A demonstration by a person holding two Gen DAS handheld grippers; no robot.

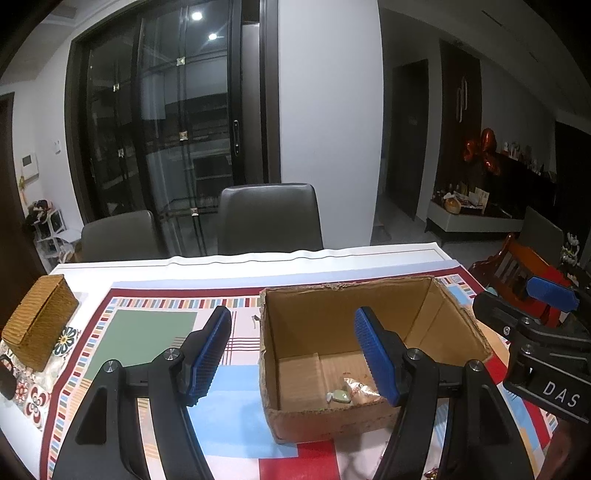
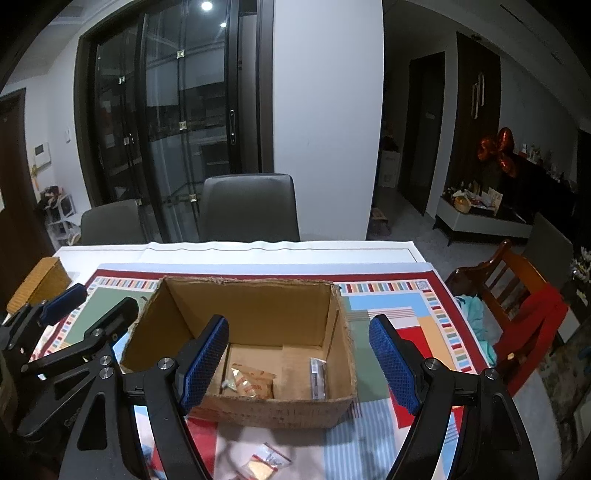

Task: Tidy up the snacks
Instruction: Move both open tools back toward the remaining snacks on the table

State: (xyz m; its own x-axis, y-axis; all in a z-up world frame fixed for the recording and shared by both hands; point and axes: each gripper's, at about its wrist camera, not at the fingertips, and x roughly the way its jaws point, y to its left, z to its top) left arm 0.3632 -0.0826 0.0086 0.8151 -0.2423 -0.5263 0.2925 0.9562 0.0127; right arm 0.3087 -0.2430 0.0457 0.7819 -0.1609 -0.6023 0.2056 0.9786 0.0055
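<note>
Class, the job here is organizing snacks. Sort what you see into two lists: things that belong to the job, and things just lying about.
Job:
cardboard box
snack packets in box
packet on cloth
left gripper, open
right gripper, open

Lying about:
wicker box
grey chairs
wooden chair
red cloth

- A white pillar (image 1: 328, 122) rises behind the counter (image 1: 295, 258), which wears a white cloth under a patterned mat (image 2: 406, 321) with a red border.
- Left of the pillar, dark-framed glass doors (image 1: 166, 129) reflect two round ceiling lights (image 1: 197, 16).
- Two grey padded chairs (image 1: 269, 218) stand at the counter's far edge.
- A wooden chair (image 2: 513, 280) with red fabric draped over it stands off the counter's right edge.
- At the right, a low white cabinet (image 2: 484, 221) carries small items, with orange foil balloons (image 2: 498, 147) above it.
- Dark doors (image 2: 476, 96) line the right wall; the floor there is grey.
- The room is dim.
</note>
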